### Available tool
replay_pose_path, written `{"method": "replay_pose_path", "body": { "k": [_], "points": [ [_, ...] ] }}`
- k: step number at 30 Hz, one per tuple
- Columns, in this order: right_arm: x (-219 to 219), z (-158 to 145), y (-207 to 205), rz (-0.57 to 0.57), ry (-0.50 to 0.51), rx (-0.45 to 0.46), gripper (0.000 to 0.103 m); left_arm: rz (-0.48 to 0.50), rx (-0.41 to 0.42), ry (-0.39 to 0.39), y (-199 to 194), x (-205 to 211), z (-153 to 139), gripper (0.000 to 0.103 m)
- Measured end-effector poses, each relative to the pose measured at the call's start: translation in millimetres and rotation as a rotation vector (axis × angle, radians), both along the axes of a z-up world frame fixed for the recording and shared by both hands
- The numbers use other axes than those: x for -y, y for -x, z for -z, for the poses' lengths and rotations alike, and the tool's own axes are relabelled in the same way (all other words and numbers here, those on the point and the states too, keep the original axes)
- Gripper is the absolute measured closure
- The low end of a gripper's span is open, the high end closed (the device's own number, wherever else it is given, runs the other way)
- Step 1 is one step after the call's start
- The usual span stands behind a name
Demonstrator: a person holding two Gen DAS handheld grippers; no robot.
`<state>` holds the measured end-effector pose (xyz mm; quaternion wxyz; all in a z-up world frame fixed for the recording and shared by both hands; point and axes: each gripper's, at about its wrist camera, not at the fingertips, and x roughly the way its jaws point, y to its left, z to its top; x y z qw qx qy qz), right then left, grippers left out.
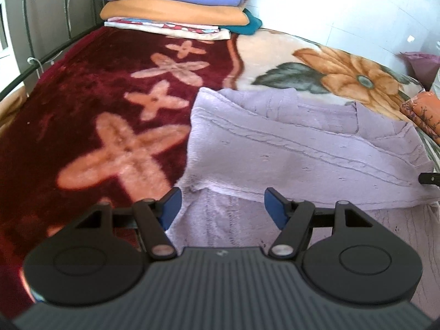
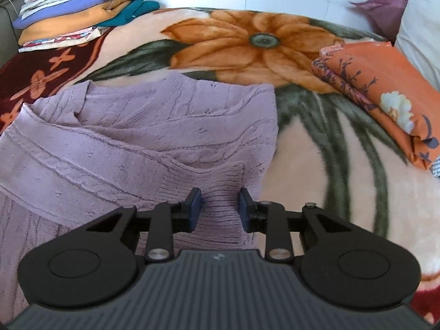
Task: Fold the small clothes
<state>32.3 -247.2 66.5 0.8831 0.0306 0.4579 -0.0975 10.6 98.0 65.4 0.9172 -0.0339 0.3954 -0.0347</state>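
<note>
A lilac knitted sweater [image 1: 302, 143] lies partly folded on the flowered blanket; it also shows in the right wrist view [image 2: 154, 126]. My left gripper [image 1: 222, 209] is open and empty, hovering over the sweater's near left edge. My right gripper [image 2: 220, 206] has its jaws partly apart on either side of the sweater's ribbed cuff [image 2: 220, 187], with the knit bunched between the pads. The right gripper's tip [image 1: 430, 178] shows at the right edge of the left wrist view.
A stack of folded blankets and clothes [image 1: 176, 2] stands at the far end of the bed, also in the right wrist view [image 2: 79, 8]. A folded orange flowered cloth [image 2: 385, 93] lies at the right. A metal bed rail [image 1: 33, 68] runs along the left.
</note>
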Motion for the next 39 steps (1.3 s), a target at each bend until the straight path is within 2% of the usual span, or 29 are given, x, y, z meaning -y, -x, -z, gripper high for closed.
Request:
{"method": "replay_pose_path", "body": {
  "k": [2,4,9,12,14,16,18,19,21,24,26,29,32,34,39],
  "points": [
    [-2,1,-1,-0.004,0.003,-0.001,0.066,-0.001,0.001,0.004,-2,1,1,0.035],
    [-9,-8,0,-0.021,0.028,0.02,0.089,-0.007,0.018,0.01,-4,1,-1,0.035],
    [-31,-67,3,-0.089,0.121,0.209,0.091,-0.047,0.051,-0.008,-28,-1,-2,0.035],
    [-29,-104,6,-0.058,0.127,0.346,0.091,-0.088,0.105,0.0,-42,-3,-4,0.035],
    [-23,-111,4,-0.027,0.14,0.374,0.092,-0.107,0.139,-0.02,-52,-2,1,0.035],
    [-12,-99,-2,0.02,0.144,0.339,0.091,-0.13,0.122,-0.068,-65,1,11,0.035],
    [4,-75,-12,0.072,0.117,0.261,0.091,-0.139,0.078,-0.1,-76,3,25,0.035],
    [11,-63,-15,0.096,0.118,0.227,0.093,-0.143,0.055,-0.109,-81,2,33,0.032],
    [25,-35,-21,0.141,0.147,0.165,0.094,-0.153,0.062,-0.092,-82,-2,41,0.028],
    [47,-3,-23,0.184,0.05,0.092,0.094,-0.154,0.06,-0.09,-83,-5,40,0.026],
    [51,9,-19,0.207,-0.004,0.102,0.094,-0.136,0.064,-0.105,-82,-5,40,0.026],
    [55,10,-11,0.215,-0.051,0.137,0.089,-0.114,0.066,-0.131,-80,-3,36,0.026],
    [54,5,-3,0.216,-0.054,0.153,0.066,-0.094,0.066,-0.149,-75,-2,26,0.028],
    [51,-5,7,0.2,-0.059,0.185,0.045,-0.079,0.069,-0.157,-66,-2,17,0.028],
    [37,-31,38,0.131,-0.16,0.217,0.043,-0.005,0.072,-0.139,-33,-3,-7,0.028]
  ]
}}
